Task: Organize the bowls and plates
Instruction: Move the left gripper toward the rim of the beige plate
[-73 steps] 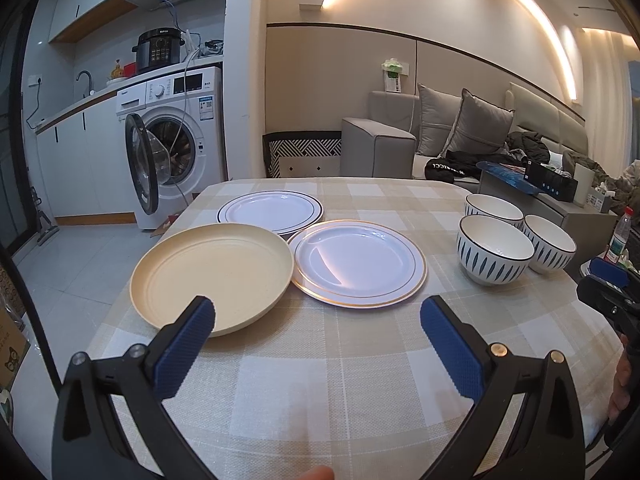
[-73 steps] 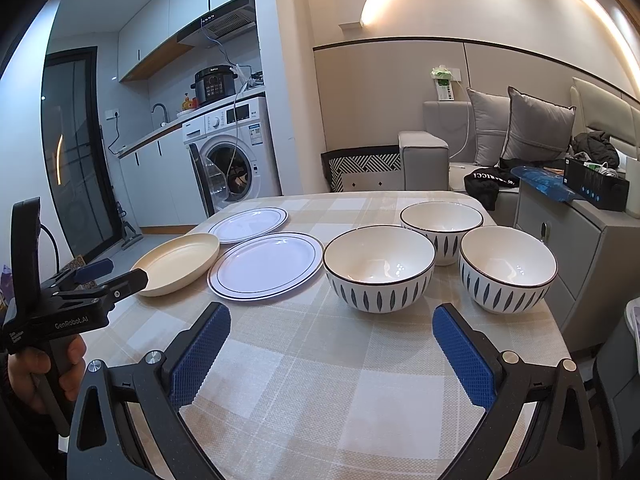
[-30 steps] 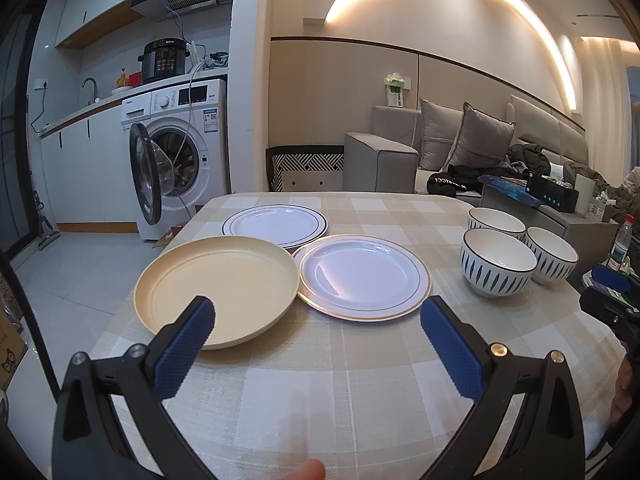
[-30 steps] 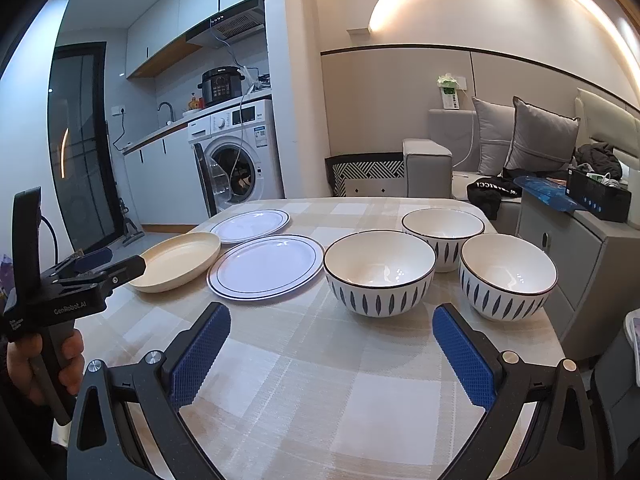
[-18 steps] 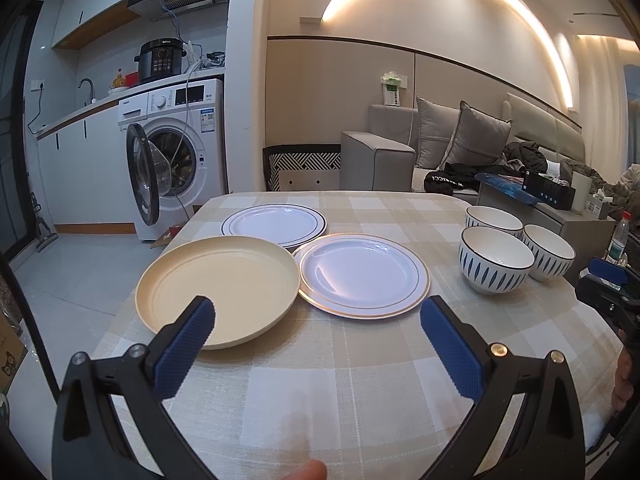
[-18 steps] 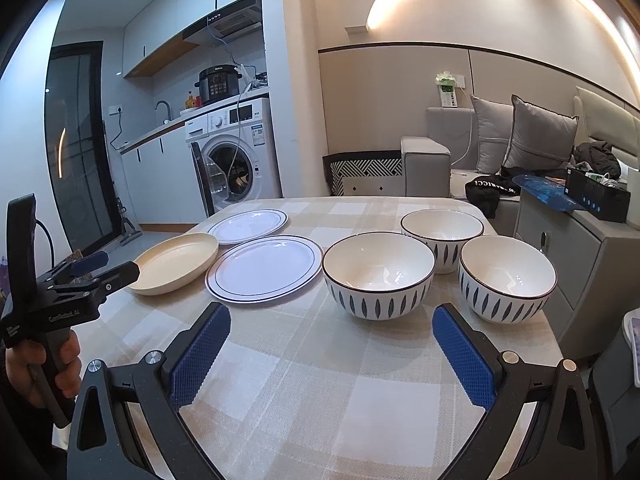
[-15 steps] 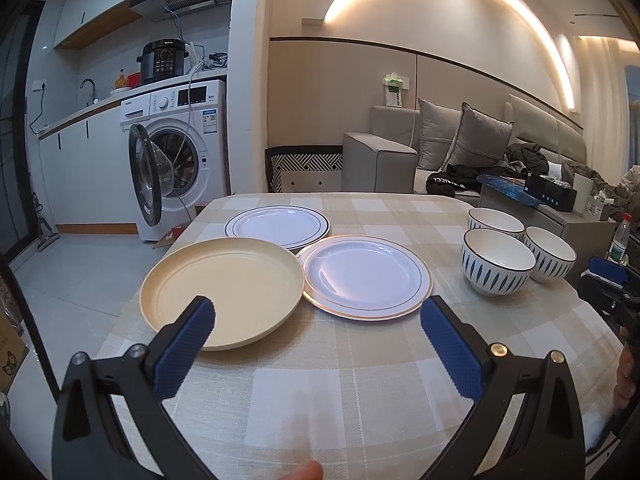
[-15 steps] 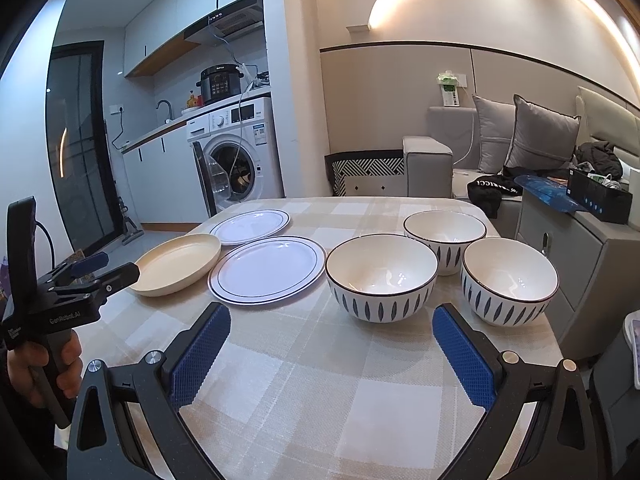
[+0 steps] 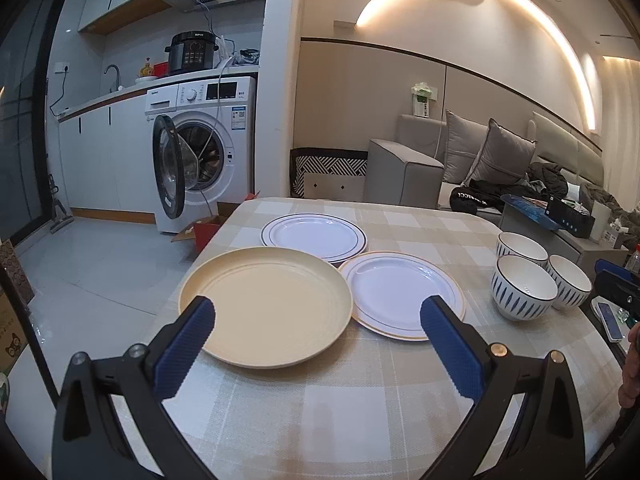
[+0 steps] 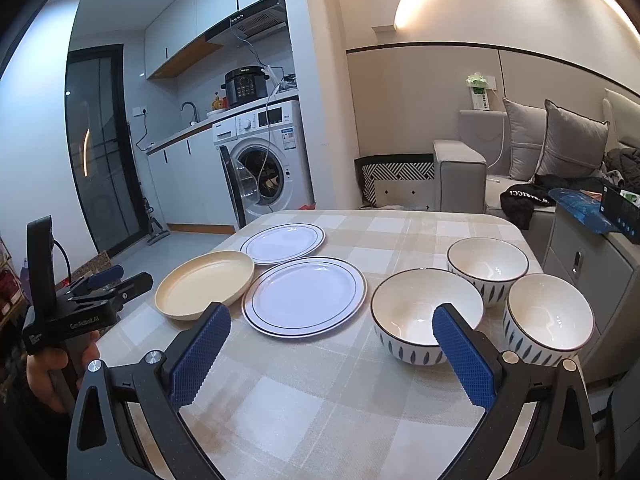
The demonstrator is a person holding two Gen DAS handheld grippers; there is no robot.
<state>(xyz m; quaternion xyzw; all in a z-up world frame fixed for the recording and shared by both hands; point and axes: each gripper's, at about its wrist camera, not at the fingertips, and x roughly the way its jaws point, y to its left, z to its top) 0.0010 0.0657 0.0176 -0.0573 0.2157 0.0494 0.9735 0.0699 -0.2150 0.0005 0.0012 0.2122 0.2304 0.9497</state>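
A cream plate (image 9: pixel 266 306) (image 10: pixel 204 288) lies at the table's left edge. Beside it is a white plate with a gold rim (image 9: pixel 402 294) (image 10: pixel 304 296), and behind both a white plate with a dark rim (image 9: pixel 314 238) (image 10: pixel 282 244). Three white bowls with blue leaf marks cluster on the right: the nearest (image 10: pixel 426 316) (image 9: pixel 524 288), a far one (image 10: pixel 488 266) (image 9: pixel 522 244) and a right one (image 10: pixel 548 316) (image 9: pixel 570 282). My left gripper (image 9: pixel 318 350) is open above the near edge, short of the cream plate. My right gripper (image 10: pixel 332 354) is open, just short of the nearest bowl. Both hold nothing.
The table (image 9: pixel 320 400) wears a beige checked cloth. A washing machine (image 9: pixel 204 152) with its door open stands past the far left corner. A grey sofa (image 9: pixel 408 172) and a low cabinet (image 10: pixel 588 256) lie to the right. A hand (image 10: pixel 52 372) holds the left gripper's handle.
Both grippers have drifted slightly, and the left wrist view has swung left so the plates and bowls sit further right in it. The dishes have not moved. Both stay open.
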